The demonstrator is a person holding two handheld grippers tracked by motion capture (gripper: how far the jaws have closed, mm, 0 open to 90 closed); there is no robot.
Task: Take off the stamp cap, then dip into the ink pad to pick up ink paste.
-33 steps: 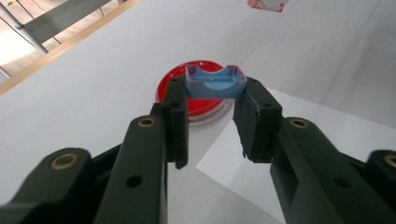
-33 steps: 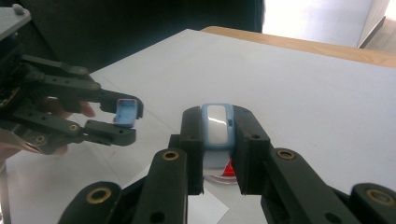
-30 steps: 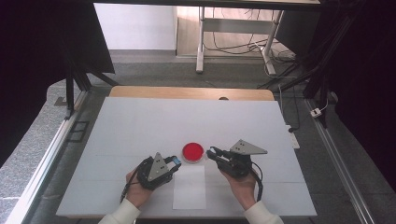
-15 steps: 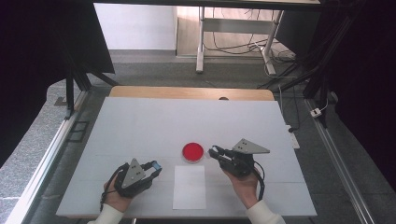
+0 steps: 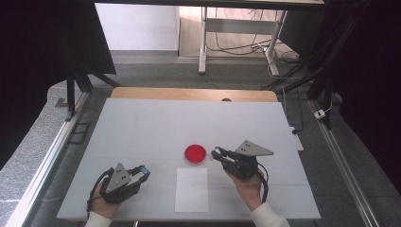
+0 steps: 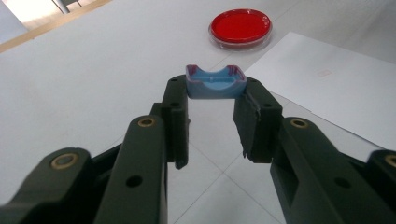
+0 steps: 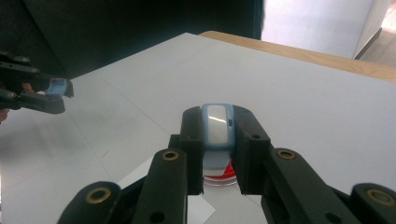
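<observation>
From above, my left claw (image 5: 143, 172) sits near the desk's (image 5: 142, 123) front-left corner, clamped on a small blue cap (image 5: 144, 170). My right claw (image 5: 218, 153) sits toward the front edge, right of the middle, clamped on a small blue-and-white piece (image 5: 216, 151) just beside the red dish (image 5: 195, 153). A white sheet of paper (image 5: 191, 189) lies at the front edge between my hands.

Along my left claw (image 6: 215, 100), the blue cap (image 6: 215, 82) is pinched at the tips, with the dish (image 6: 241, 27) and paper (image 6: 327, 88) beyond.

Along my right claw (image 7: 217, 122), the piece (image 7: 217, 124) stands upright above the dish (image 7: 219, 175).

I judge the two parts are separated; next I'd work the piece at the dish, steadily.
</observation>
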